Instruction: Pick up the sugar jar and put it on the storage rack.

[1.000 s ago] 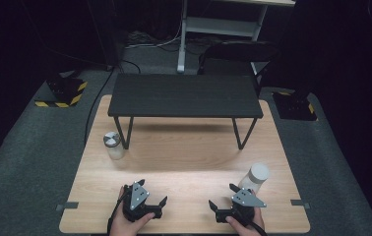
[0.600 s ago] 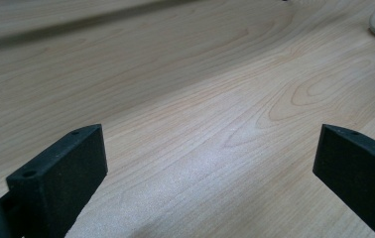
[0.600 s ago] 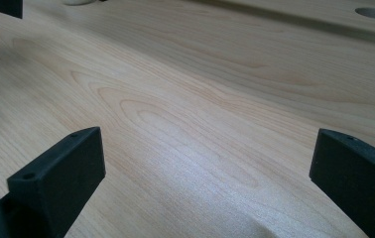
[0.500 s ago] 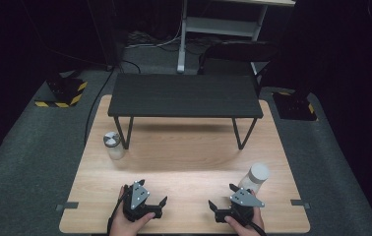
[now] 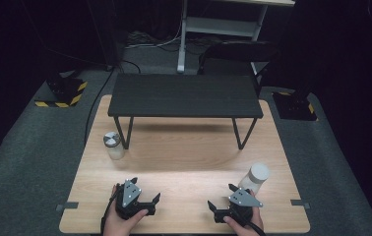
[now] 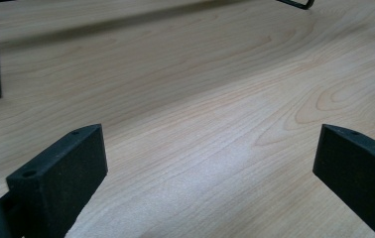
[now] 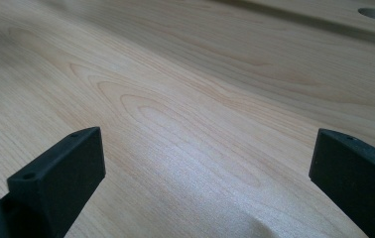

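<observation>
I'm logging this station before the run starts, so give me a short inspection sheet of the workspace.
Surface: light wooden tabletop, bare in the middle.
Job's things: metal-lidded glass jar at left by the shelf leg; white-lidded jar beside the right gripper.
Clutter: nothing seen.
Grippers: left gripper and right both open, empty, at the near edge.
Cables: black cable on the floor at left.
Surroundings: low black shelf on the table, grey carpet, dark room.

Two small jars stand upright on the wooden table [image 5: 184, 162]. The white-capped jar [image 5: 256, 178] sits near the table's right edge — toward the front. The other, a clear jar with a silvery lid [image 5: 113, 144], stands near the left edge, just beside a leg of the black shelf [image 5: 184, 95].
</observation>
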`<state>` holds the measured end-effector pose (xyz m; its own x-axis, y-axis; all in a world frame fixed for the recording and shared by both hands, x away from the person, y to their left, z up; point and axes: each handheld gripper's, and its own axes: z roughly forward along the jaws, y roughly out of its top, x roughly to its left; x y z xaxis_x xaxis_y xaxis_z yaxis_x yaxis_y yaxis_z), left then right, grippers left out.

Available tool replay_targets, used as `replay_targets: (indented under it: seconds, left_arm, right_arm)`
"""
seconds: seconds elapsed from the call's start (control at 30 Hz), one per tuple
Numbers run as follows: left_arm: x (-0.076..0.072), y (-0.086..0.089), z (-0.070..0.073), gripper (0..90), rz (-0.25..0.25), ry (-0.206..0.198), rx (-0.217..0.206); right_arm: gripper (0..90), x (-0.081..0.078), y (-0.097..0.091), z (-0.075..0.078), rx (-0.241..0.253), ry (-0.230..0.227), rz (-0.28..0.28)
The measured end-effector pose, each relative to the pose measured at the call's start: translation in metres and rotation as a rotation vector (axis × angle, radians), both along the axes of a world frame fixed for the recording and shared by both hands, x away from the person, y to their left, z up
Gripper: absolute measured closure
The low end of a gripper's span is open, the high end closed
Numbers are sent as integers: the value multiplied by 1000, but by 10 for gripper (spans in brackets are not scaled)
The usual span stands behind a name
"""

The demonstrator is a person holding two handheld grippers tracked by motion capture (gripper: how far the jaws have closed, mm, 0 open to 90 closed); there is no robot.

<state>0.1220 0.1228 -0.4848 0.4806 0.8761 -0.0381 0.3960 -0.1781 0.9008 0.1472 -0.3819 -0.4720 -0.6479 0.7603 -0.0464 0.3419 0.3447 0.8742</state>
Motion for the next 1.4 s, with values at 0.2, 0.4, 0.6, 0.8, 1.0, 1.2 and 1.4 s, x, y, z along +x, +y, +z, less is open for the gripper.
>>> replay_targets:
  seconds: [0.2, 0.4, 0.6, 0.8, 1.0, 1.2, 1.4]
  left_arm:
    - [-1, 4, 1, 5, 18, -6, -2]
    - [-1, 12, 2, 5, 41, -17, -16]
    - [-2, 21, 1, 5, 65, -28, -29]
    - [-2, 30, 2, 5, 95, -34, -40]
    - [-2, 39, 2, 4, 124, -49, -57]
    - [0, 47, 2, 4, 142, -69, -69]
    - [4, 52, 4, 3, 166, -74, -69]
  right_arm:
    - [6, -1, 0, 0, 1, -4, 1]
    - [6, -1, -1, -1, 3, -5, 2]
    - [6, 0, -1, 0, 3, -2, 6]
    - [6, 0, -1, 0, 4, 0, 7]
    - [6, -1, 0, -1, -1, -6, 7]
    - [6, -1, 1, 0, -10, -9, 9]
    - [6, 0, 0, 0, -3, -4, 10]
